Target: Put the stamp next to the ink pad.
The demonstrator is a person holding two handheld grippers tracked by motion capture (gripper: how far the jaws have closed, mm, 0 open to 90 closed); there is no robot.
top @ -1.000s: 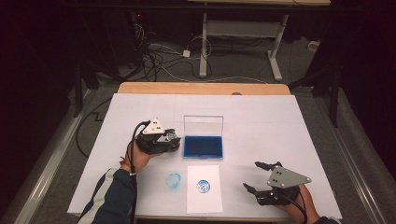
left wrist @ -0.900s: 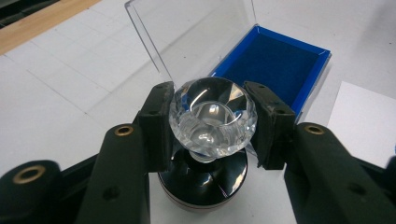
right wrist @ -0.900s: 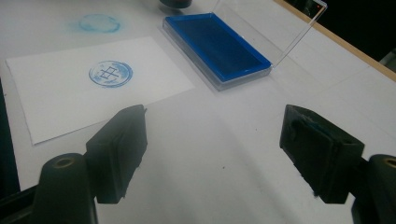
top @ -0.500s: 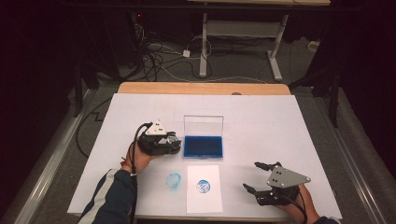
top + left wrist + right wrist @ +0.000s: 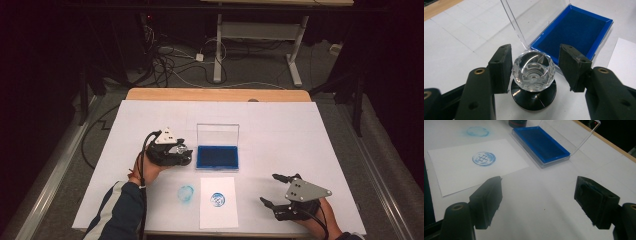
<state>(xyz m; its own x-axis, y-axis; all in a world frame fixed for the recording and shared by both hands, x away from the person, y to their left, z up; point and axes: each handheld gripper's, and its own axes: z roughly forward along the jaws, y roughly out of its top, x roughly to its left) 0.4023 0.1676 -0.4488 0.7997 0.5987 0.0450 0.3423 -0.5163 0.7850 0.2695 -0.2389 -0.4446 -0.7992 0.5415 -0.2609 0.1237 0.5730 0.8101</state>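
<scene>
Clear faceted knob on a black base: stamp point(image 5: 533, 80) is standing upright on the white table cover point(image 5: 310, 130), just beside the blue ink pad point(image 5: 217, 156), near its left edge. Left gripper point(image 5: 535, 66) jaws have just been opening; stamp is sitting between them, left pad touching or nearly so, right pad clear, so not gripped. Right gripper point(image 5: 546, 202) is sitting wide open, nothing in it. Judging knob as hard, slick, prob chip-prone, lightish. Best grip: across knob's widest facets, squeeze gently. Stamped paper point(image 5: 218, 200) is lying nearby.

The white table point(image 5: 280, 125) is evenly lit against a dark room; close views are sharp, with soft shadows.
</scene>
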